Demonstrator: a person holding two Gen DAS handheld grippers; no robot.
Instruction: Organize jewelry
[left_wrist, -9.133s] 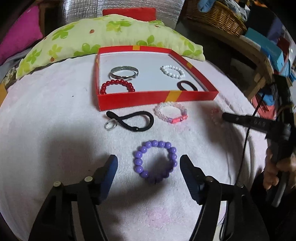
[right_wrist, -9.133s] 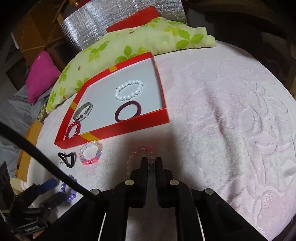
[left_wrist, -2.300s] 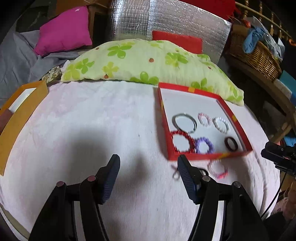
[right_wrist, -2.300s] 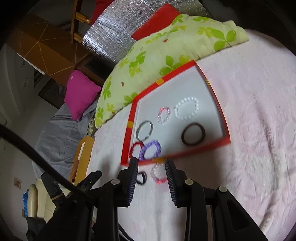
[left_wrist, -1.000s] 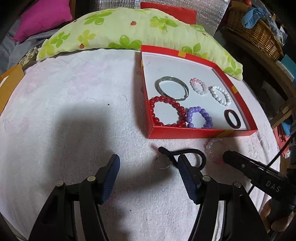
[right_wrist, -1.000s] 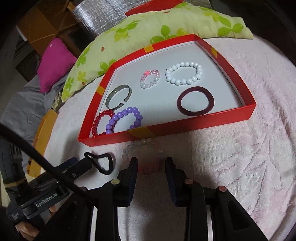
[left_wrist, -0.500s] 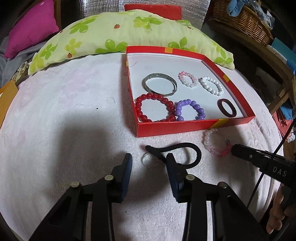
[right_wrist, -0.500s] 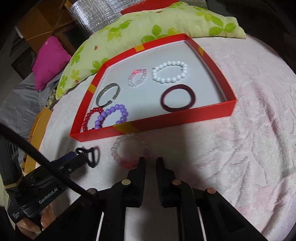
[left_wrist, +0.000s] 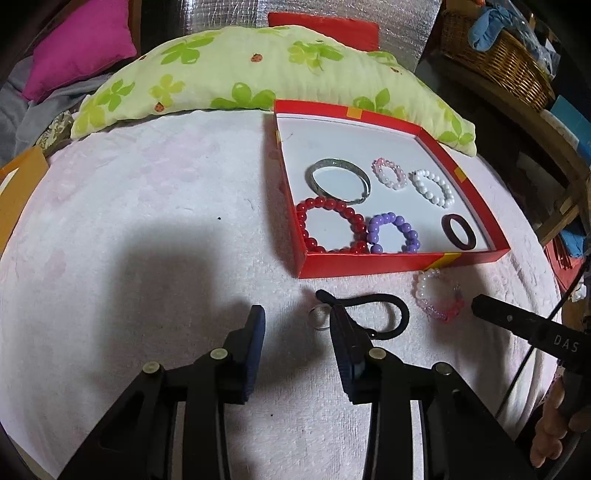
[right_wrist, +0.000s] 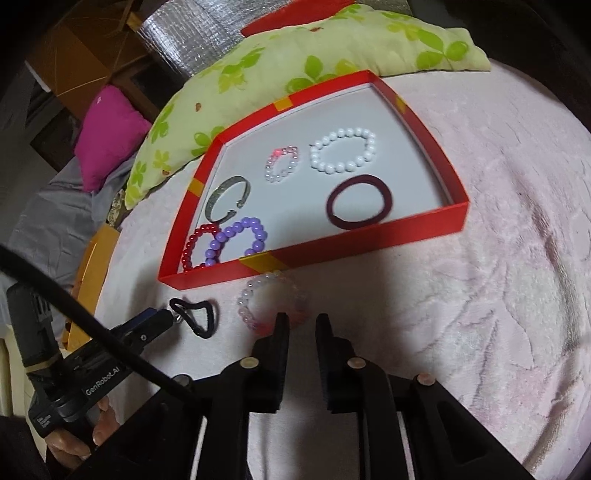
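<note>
A red tray (left_wrist: 391, 266) (right_wrist: 369, 236) on the pink blanket holds a silver bangle (left_wrist: 340, 181), a red bead bracelet (left_wrist: 332, 229), a purple bead bracelet (left_wrist: 393, 233) (right_wrist: 236, 242), a small pink bracelet (left_wrist: 390, 178), a white pearl bracelet (right_wrist: 343, 155) and a maroon hair band (right_wrist: 360, 208). In front of it lie a black hair tie with a ring (left_wrist: 373, 314) (right_wrist: 195, 316) and a pink-and-clear bead bracelet (left_wrist: 437, 295) (right_wrist: 271, 301). My left gripper (left_wrist: 297, 325) is open, its right finger over the black hair tie. My right gripper (right_wrist: 300, 325) is narrowly open at the pink bracelet's near edge.
A green floral pillow (left_wrist: 236, 74) lies behind the tray. A magenta cushion (left_wrist: 77, 44) and a wicker basket (left_wrist: 498, 59) sit further back. An orange box (left_wrist: 18, 192) is at the blanket's left edge.
My left gripper has closed partway and moved toward the black hair tie. My right gripper narrowed, then opened slightly at the pink bracelet. Earlier, purple and small pink bracelets went into the tray.
</note>
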